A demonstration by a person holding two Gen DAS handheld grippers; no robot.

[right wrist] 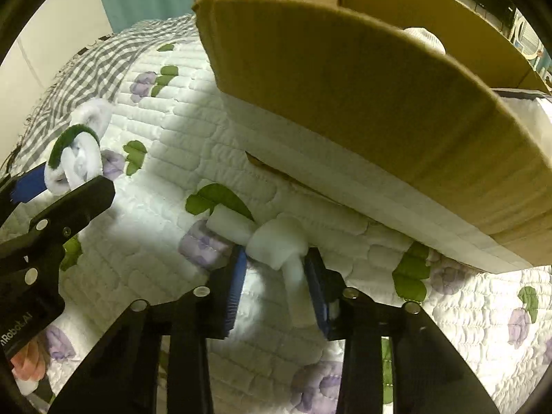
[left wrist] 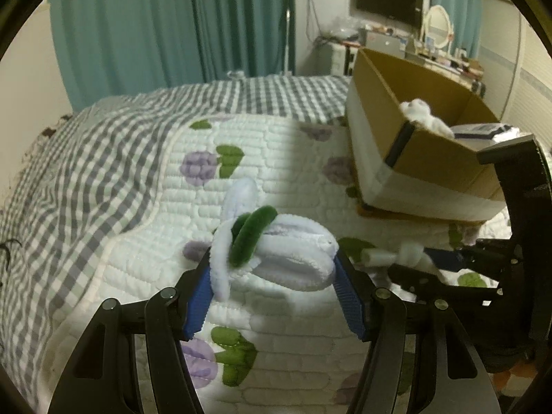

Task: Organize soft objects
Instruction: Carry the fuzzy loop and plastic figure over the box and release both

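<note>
My left gripper [left wrist: 272,265] is shut on a fuzzy white-and-green looped toy [left wrist: 265,245] and holds it above the quilted bed; the toy also shows in the right wrist view [right wrist: 74,153]. My right gripper [right wrist: 276,269] is shut on a knotted white foam piece [right wrist: 276,245], just in front of the cardboard box [right wrist: 345,86]; the piece also shows in the left wrist view [left wrist: 396,255]. The box [left wrist: 431,151] sits on the bed at the right and holds a white plush item [left wrist: 424,114].
The bed has a white quilt with purple flowers [left wrist: 155,207] and a grey checked blanket [left wrist: 86,158] on the left. Teal curtains [left wrist: 172,27] hang behind. A cluttered desk with a monitor [left wrist: 390,3] stands at the back right.
</note>
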